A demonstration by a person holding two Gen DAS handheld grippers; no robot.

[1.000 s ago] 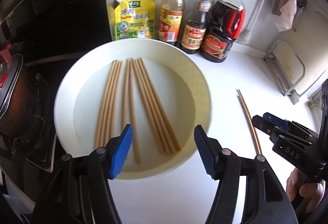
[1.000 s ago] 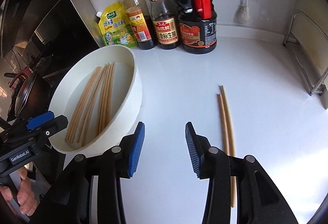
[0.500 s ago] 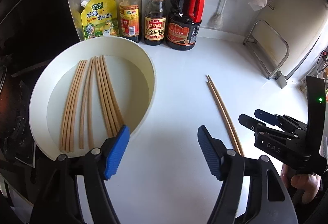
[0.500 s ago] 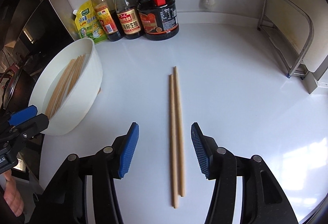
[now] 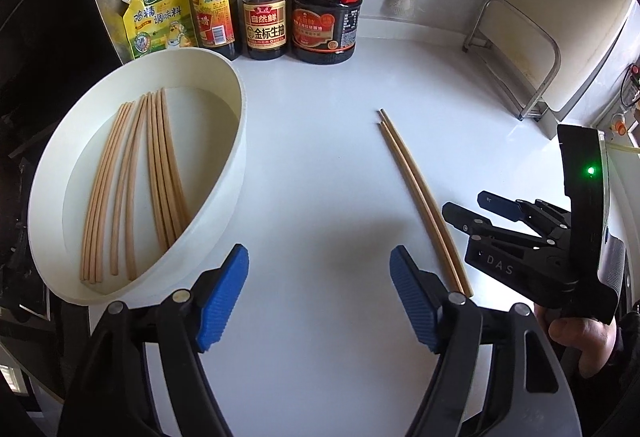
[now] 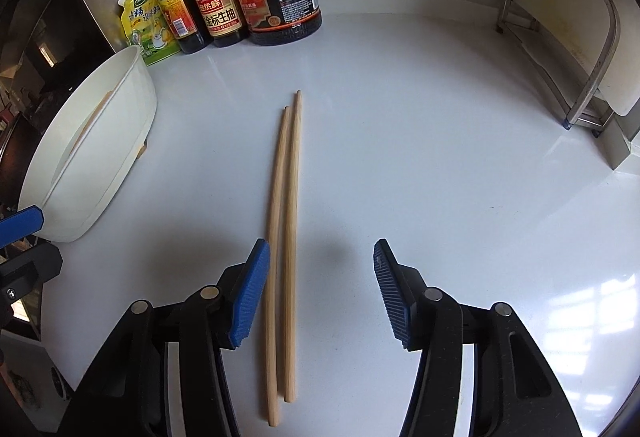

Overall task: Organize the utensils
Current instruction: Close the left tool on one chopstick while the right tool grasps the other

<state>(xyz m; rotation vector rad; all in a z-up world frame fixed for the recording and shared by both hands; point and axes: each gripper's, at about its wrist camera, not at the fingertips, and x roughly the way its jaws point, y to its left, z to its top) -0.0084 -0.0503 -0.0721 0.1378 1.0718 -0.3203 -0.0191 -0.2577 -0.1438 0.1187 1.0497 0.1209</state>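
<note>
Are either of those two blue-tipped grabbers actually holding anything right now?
No. The left gripper is open over bare counter, and the right gripper is open with two chopsticks lying loose on the counter between its jaws, untouched.

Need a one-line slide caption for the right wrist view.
Open right hand-held gripper above two chopsticks lying side by side on the white counter, bowl to the left.

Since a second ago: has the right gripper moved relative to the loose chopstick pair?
Yes. The right gripper came over the chopstick pair, which now lies between its open jaws.
</note>
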